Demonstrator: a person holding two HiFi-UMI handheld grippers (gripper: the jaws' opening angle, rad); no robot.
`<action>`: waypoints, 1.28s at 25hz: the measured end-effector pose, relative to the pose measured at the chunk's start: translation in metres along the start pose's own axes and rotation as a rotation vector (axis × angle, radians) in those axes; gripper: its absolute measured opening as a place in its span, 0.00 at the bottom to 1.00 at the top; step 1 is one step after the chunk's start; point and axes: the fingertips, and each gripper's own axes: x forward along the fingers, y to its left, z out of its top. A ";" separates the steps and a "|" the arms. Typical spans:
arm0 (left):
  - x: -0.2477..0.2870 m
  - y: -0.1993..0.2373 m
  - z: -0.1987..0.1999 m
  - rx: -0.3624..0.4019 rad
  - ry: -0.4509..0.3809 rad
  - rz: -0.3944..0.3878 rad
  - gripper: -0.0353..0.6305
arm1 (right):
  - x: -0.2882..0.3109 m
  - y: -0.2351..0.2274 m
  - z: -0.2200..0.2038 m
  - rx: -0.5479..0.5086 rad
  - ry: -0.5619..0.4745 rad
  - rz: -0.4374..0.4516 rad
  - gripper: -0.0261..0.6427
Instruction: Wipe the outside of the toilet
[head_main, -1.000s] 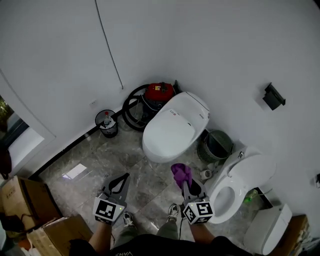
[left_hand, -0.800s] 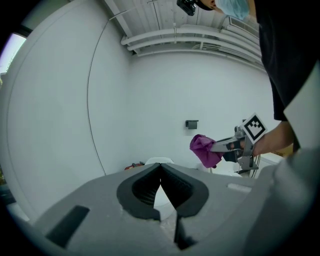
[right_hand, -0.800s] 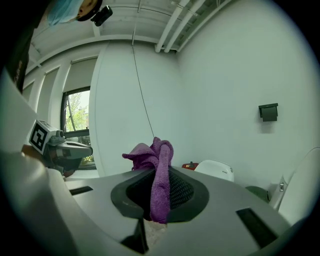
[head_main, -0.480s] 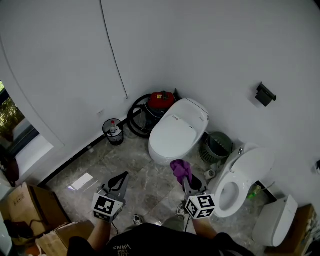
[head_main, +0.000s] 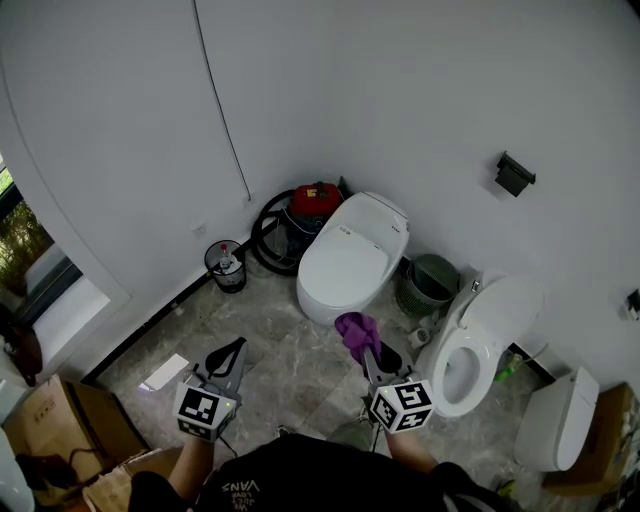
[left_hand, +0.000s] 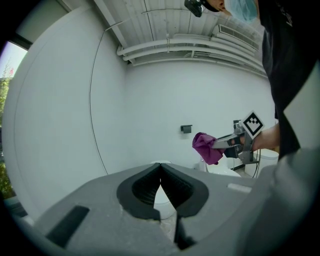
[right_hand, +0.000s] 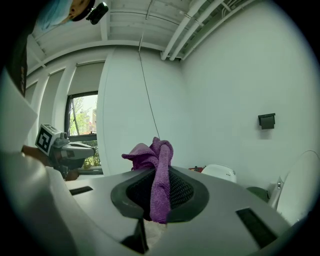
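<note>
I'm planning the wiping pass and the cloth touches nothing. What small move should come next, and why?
Probably ease the right hand-held gripper forward and down toward the closed toilet. Its jaws are shut on the purple cloth, which hangs short of the porcelain. The left hand-held gripper is shut and empty, so it need not move.

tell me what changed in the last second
Little. The head view drew back and swung slightly right, so the wall holder sits further left and the person's shoes are out of sight. Nothing was grasped or released: the right gripper stays shut on the purple cloth, the left gripper stays shut and empty, both short of the closed toilet.
</note>
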 end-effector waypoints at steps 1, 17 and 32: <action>-0.002 0.000 0.002 0.004 -0.005 -0.002 0.06 | -0.002 0.003 0.001 -0.001 -0.004 0.001 0.10; -0.025 -0.001 -0.002 0.005 -0.026 0.009 0.06 | -0.020 0.011 -0.010 0.022 -0.007 -0.040 0.10; -0.028 0.000 -0.010 0.000 -0.023 -0.012 0.06 | -0.012 0.028 -0.016 0.029 -0.001 -0.012 0.10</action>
